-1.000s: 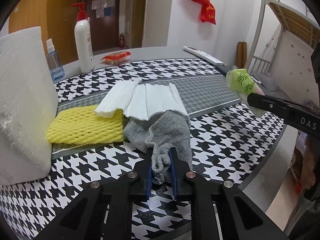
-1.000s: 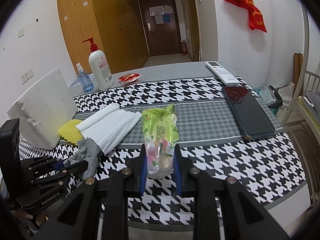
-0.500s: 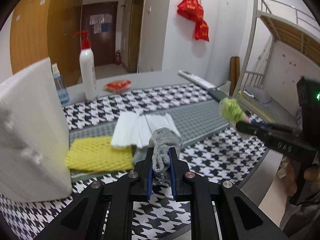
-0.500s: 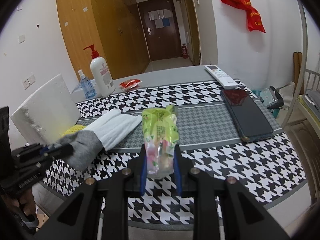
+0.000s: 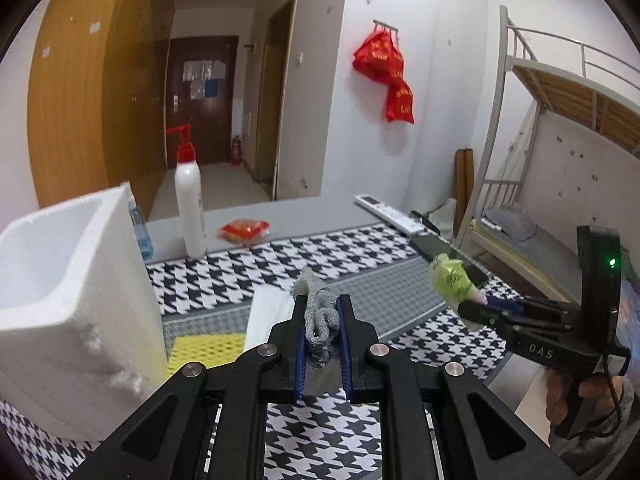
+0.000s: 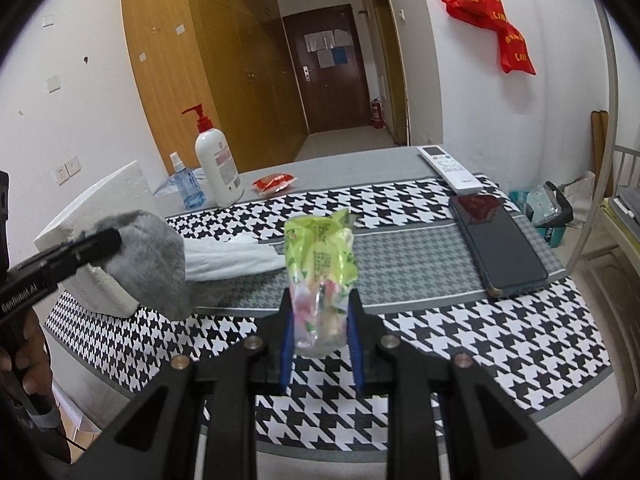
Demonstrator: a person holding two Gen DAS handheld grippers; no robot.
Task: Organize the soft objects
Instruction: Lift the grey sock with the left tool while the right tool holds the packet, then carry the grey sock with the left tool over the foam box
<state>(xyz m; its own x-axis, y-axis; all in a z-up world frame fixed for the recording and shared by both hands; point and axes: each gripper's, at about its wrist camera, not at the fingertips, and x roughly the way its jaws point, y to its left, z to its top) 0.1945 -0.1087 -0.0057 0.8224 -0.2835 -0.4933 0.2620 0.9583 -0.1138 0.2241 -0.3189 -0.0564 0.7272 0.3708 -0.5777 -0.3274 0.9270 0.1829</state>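
Tongs: left grips grey sock; right — marked "DAS" — grips green packet, print unreadable.

R gripper clamps snack bag.

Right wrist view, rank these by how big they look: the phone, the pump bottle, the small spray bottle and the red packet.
1. Phone, largest.
2. Pump bottle; it stands farther back, so its true size against the phone is unsure.
3. Spray bottle.
4. Red packet, about the spray bottle's size, too close to separate.
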